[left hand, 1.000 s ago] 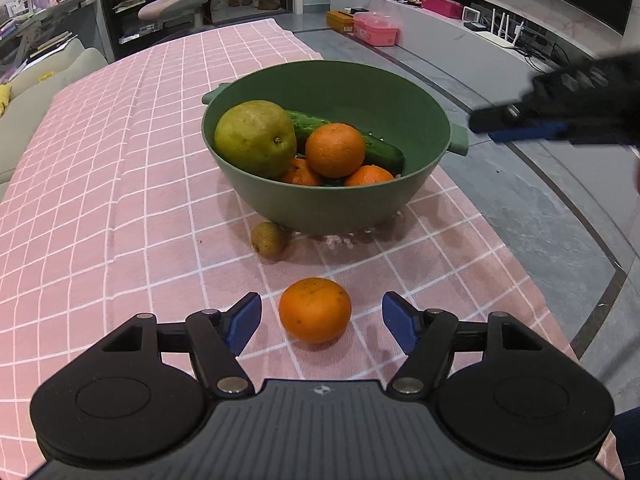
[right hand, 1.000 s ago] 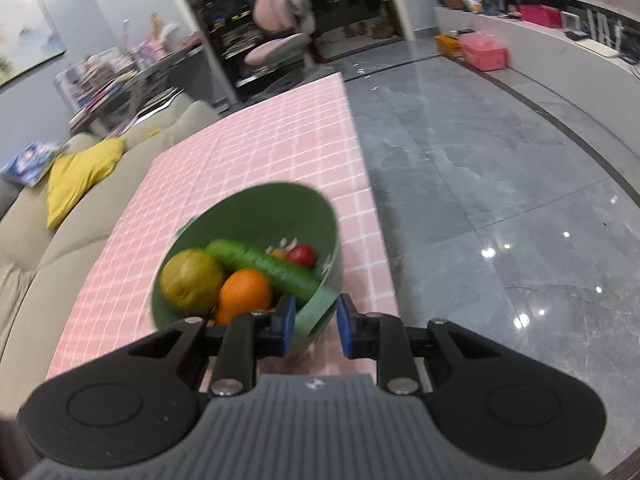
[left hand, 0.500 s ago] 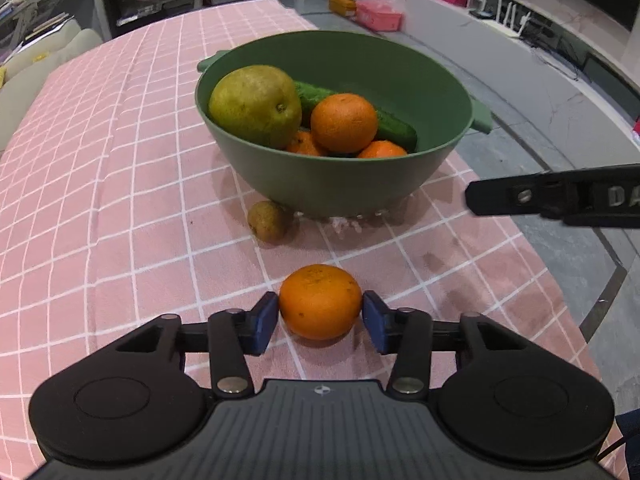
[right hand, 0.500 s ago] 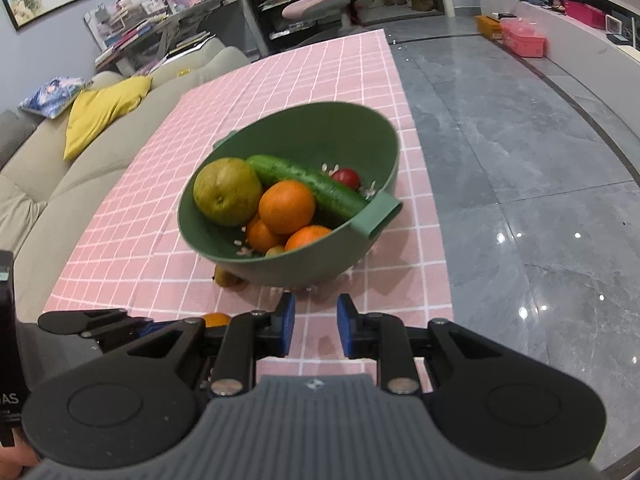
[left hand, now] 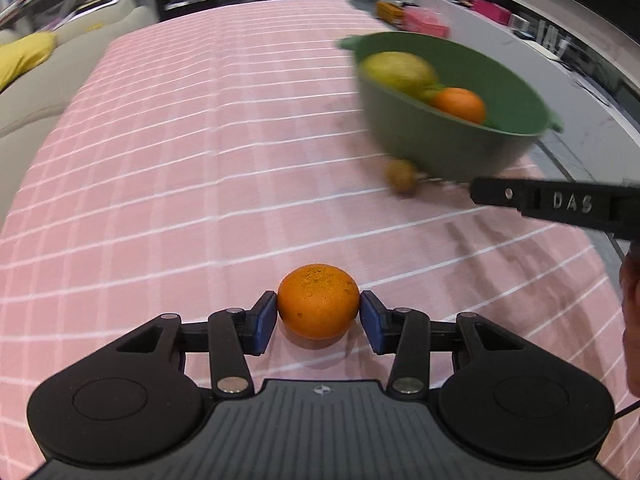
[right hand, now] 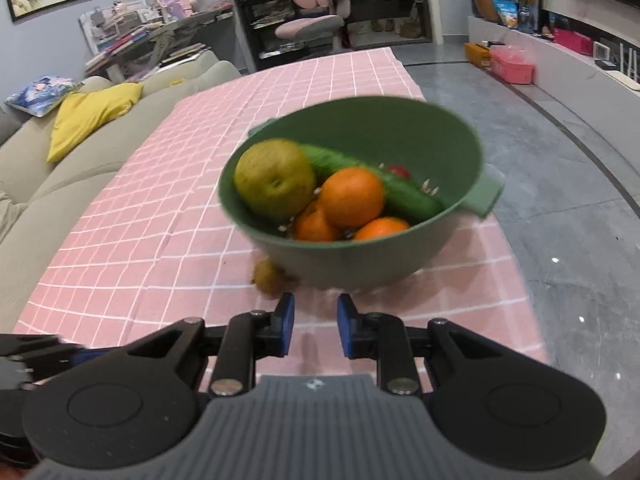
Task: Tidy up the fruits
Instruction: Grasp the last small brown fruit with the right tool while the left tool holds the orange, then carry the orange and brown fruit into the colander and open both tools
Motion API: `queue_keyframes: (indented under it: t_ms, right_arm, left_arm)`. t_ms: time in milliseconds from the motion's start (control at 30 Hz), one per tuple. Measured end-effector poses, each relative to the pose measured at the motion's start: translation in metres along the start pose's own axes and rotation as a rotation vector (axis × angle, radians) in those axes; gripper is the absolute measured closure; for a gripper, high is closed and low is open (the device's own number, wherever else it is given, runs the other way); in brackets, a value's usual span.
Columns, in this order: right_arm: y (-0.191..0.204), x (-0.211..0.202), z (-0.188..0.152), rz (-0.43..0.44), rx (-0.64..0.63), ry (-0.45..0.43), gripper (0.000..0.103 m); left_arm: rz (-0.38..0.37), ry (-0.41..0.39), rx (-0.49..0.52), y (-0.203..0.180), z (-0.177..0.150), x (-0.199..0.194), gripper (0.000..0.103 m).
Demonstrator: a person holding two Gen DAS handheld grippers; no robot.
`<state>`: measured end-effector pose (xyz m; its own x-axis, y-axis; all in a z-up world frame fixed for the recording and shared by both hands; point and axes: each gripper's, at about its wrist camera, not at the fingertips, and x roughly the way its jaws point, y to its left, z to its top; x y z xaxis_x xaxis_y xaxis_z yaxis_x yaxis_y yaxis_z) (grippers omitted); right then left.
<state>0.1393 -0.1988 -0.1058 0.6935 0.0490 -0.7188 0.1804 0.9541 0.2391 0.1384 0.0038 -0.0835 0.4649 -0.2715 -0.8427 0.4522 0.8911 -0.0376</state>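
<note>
My left gripper point(left hand: 319, 314) is shut on an orange point(left hand: 319, 306), blue pads pressed to both its sides, low over the pink checked cloth point(left hand: 180, 168). The green bowl point(left hand: 440, 148) stands to the far right of it, blurred, with a kiwi point(left hand: 401, 176) at its foot. In the right wrist view, the bowl point(right hand: 360, 260) holds a pear point(right hand: 274, 184), a cucumber point(right hand: 404, 192), a small red tomato point(right hand: 399, 171) and oranges point(right hand: 352, 196). My right gripper point(right hand: 315, 320) is shut on nothing, just short of the bowl and beside the kiwi point(right hand: 269, 276).
The table's right edge point(right hand: 516, 264) drops to a grey tiled floor close behind the bowl. A beige sofa point(right hand: 60, 184) with a yellow cushion runs along the left side. Part of my left gripper point(right hand: 32, 356) shows at the lower left.
My left gripper closed on the orange and carried it left, away from the bowl. My right gripper swung in lower and closer to the bowl, staying shut.
</note>
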Motion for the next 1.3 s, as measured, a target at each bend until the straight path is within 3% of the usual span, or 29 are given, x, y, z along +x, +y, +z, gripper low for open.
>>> queue_keyframes:
  t_ms: [67, 133, 200, 400, 600, 667, 700, 733, 1000, 1300]
  right_arm:
    - [0.012, 0.009, -0.004, -0.017, -0.005, 0.004, 0.082]
    - [0.024, 0.018, -0.005, -0.029, -0.019, 0.002, 0.068]
    - [0.033, 0.026, -0.006, -0.037, -0.026, -0.018, 0.066]
    - [0.044, 0.052, -0.005, -0.092, 0.039, -0.007, 0.066]
    - [0.058, 0.067, 0.001, -0.134, 0.004, -0.053, 0.066]
    - [0.06, 0.07, 0.001, -0.142, -0.004, -0.055, 0.072]
    - [0.062, 0.071, 0.002, -0.146, -0.016, -0.053, 0.081]
    - [0.064, 0.072, 0.002, -0.147, -0.027, -0.051, 0.081]
    - [0.06, 0.058, 0.003, -0.085, -0.079, -0.009, 0.082]
    - [0.052, -0.001, 0.018, 0.031, -0.182, 0.0, 0.082]
  left_arm:
    - [0.014, -0.004, -0.026, 0.018, -0.004, -0.006, 0.052]
    - [0.019, -0.011, -0.054, 0.033, -0.007, -0.013, 0.052]
    - [0.019, -0.023, -0.075, 0.045, -0.008, -0.018, 0.052]
    - [0.017, -0.043, -0.091, 0.062, -0.009, -0.026, 0.052]
    - [0.005, -0.048, -0.108, 0.067, -0.012, -0.027, 0.052]
    - [0.003, -0.047, -0.108, 0.068, -0.013, -0.026, 0.052]
    - [0.003, -0.047, -0.106, 0.068, -0.013, -0.026, 0.052]
    - [0.003, -0.046, -0.106, 0.068, -0.013, -0.025, 0.052]
    - [0.005, -0.06, -0.097, 0.062, -0.007, -0.031, 0.052]
    - [-0.001, -0.096, -0.04, 0.033, 0.01, -0.051, 0.052]
